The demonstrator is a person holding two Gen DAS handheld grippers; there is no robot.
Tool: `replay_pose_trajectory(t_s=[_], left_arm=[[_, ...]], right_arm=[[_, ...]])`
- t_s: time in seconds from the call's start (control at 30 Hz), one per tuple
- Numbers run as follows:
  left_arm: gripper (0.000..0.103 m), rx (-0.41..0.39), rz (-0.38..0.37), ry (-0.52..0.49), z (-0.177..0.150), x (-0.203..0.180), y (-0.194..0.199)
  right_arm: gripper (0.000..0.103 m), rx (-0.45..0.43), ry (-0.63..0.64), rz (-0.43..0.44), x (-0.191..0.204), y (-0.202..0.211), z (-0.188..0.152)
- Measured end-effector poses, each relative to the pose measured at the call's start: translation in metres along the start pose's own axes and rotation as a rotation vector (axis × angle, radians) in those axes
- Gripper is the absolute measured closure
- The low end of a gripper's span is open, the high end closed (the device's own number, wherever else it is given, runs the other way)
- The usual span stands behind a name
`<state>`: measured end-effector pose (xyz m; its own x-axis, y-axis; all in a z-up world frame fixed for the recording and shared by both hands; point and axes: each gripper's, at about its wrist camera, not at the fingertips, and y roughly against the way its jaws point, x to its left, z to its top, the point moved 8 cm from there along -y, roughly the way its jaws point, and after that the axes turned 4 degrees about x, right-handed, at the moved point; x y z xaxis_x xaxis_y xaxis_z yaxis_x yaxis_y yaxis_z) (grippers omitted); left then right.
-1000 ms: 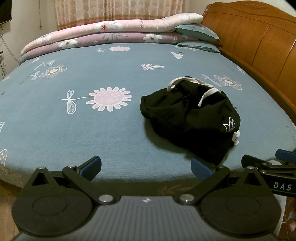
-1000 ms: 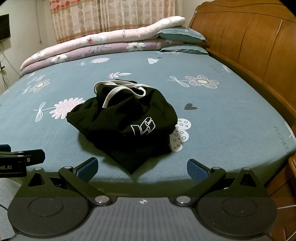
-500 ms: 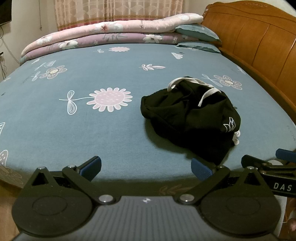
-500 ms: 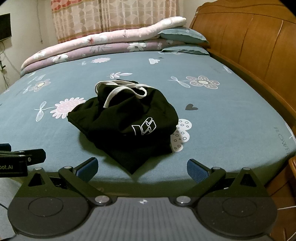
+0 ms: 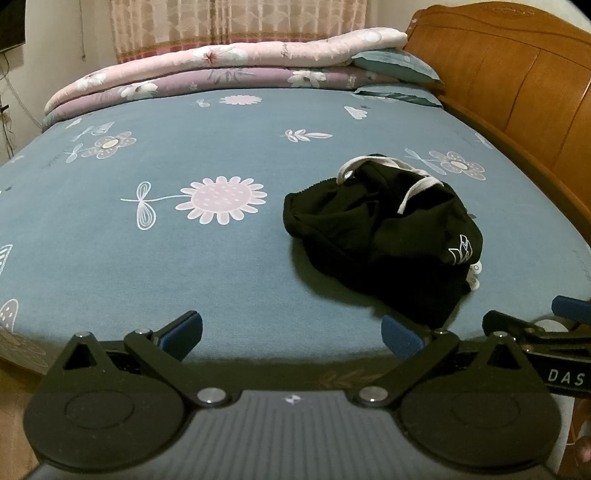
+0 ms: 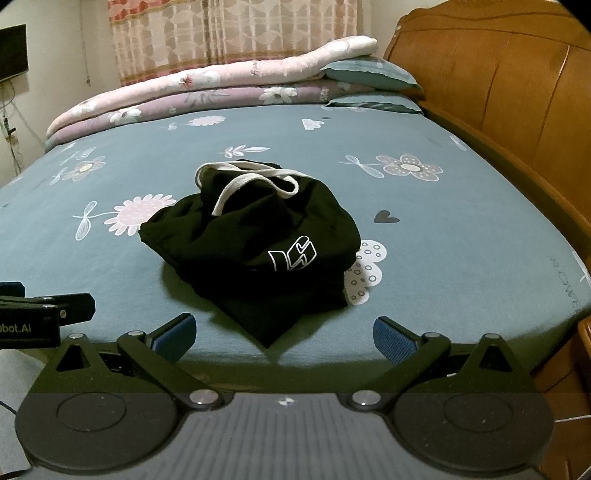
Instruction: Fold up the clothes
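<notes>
A crumpled black garment (image 5: 384,236) (image 6: 255,243) with white trim and a white outlined logo lies bunched on the blue flowered bed sheet (image 5: 147,266) (image 6: 461,229), near the front edge. My left gripper (image 5: 291,332) is open at the bed's front edge, to the left of the garment and short of it, with nothing between its blue pads. My right gripper (image 6: 284,334) is open too, just in front of the garment's near corner and not touching it. Each gripper shows at the other view's side edge.
Folded pink and purple quilts (image 5: 221,70) (image 6: 207,92) and teal pillows (image 6: 369,74) line the far side of the bed. A wooden headboard (image 5: 517,74) (image 6: 498,81) runs along the right. A patterned curtain (image 6: 229,33) hangs behind.
</notes>
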<state>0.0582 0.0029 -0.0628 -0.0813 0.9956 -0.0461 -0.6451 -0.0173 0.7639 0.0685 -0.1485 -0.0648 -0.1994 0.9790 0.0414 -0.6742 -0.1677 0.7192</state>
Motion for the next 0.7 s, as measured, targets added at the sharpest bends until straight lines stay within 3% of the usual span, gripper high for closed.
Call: replay_pose_trajectory(t_s=[0.7], left_arm=[[0.001,0.005,-0.002,0.007,0.003,0.0004,-0.0035]], right_arm=[[0.0,0.01,0.008,-0.005,-0.0016,-0.0011,0.0016]])
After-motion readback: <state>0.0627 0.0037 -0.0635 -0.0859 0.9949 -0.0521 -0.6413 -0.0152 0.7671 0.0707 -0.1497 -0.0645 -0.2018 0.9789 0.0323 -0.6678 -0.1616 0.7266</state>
